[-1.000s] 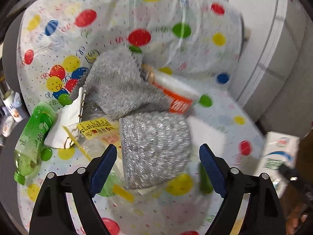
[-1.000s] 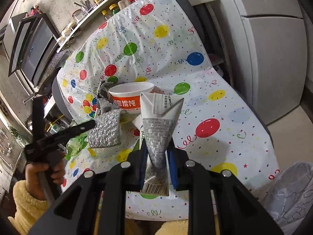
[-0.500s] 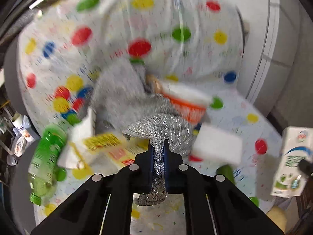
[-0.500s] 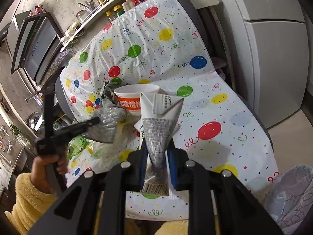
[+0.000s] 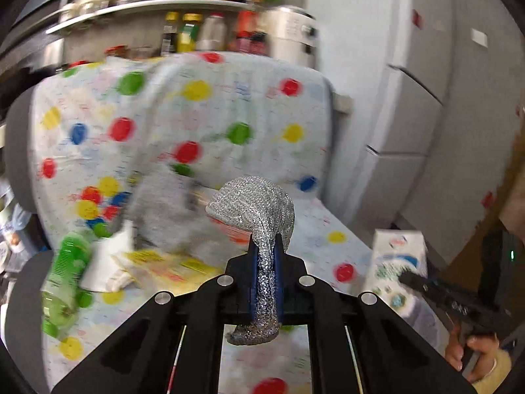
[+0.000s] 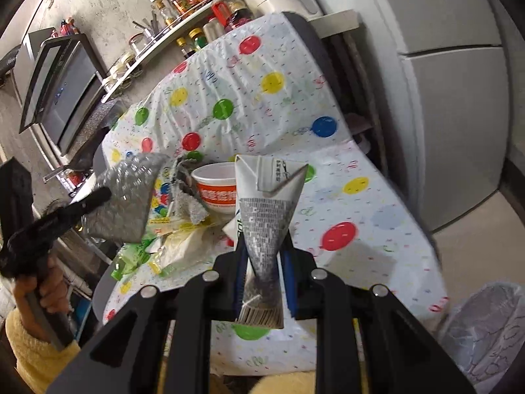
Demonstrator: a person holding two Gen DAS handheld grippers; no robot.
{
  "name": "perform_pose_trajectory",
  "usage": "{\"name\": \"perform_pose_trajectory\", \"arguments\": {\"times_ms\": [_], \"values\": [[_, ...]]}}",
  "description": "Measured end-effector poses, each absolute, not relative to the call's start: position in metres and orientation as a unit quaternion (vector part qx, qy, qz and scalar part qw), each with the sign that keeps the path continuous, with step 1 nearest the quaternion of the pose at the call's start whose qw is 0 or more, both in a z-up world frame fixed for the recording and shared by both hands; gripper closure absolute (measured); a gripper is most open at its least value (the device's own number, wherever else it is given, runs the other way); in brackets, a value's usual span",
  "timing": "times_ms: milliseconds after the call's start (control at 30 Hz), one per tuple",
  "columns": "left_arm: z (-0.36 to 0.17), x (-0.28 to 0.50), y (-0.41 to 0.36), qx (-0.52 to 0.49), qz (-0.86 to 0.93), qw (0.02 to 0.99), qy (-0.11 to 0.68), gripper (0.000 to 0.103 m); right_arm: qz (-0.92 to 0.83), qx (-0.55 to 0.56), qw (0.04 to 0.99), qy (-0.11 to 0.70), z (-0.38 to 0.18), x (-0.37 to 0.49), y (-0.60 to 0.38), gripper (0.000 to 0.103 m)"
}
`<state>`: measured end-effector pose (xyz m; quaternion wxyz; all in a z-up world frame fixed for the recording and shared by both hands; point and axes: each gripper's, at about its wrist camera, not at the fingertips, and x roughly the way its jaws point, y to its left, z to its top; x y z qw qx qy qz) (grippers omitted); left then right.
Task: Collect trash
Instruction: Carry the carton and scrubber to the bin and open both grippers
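Balloon-print table (image 6: 387, 216) carries noodle cup (image 6: 216, 193), green bottle (image 5: 64, 282).

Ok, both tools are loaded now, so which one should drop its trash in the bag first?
Right, probably. The right tool grips the flattened carton, and the lined trash bag sits at its lower right, close by. The left tool, clamping the silver scrubber, is over the table's far left side.

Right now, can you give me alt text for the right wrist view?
The right gripper pinches a flattened grey-and-white drink carton above the balloon-print tablecloth. At left, the left gripper holds up a silver mesh scouring cloth; an orange-and-white paper bowl sits behind.
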<state>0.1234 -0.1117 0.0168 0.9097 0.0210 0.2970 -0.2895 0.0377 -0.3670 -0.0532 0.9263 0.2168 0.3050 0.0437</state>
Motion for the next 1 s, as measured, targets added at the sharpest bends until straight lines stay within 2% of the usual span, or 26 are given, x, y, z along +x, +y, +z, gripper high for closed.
{"name": "perform_pose_trajectory", "arguments": {"times_ms": [233, 400, 600, 800, 967, 1000], "values": [[-0.028, 0.072, -0.199, 0.056, -0.376, 0.877, 0.295, 0.094, -0.05, 0.187, 0.931, 0.31, -0.044, -0.029, -0.408, 0.083], [-0.063, 0.034, -0.28, 0.071, -0.482, 0.813, 0.319, 0.094, -0.181, 0.182, 0.911, 0.324, -0.053, -0.106, -0.455, 0.083], [-0.11, -0.004, -0.379, 0.118, -0.56, 0.733, 0.367, 0.094, -0.283, 0.226, 0.859, 0.36, -0.099, -0.158, -0.507, 0.083], [-0.153, -0.028, -0.444, 0.17, -0.569, 0.696, 0.403, 0.093, -0.317, 0.27, 0.812, 0.41, -0.162, -0.165, -0.552, 0.083], [-0.177, -0.025, -0.468, 0.183, -0.563, 0.683, 0.428, 0.088, -0.324, 0.295, 0.791, 0.426, -0.197, -0.163, -0.576, 0.082], [-0.179, -0.022, -0.468, 0.182, -0.56, 0.685, 0.43, 0.081, -0.325, 0.301, 0.789, 0.426, -0.201, -0.164, -0.579, 0.082]]}}
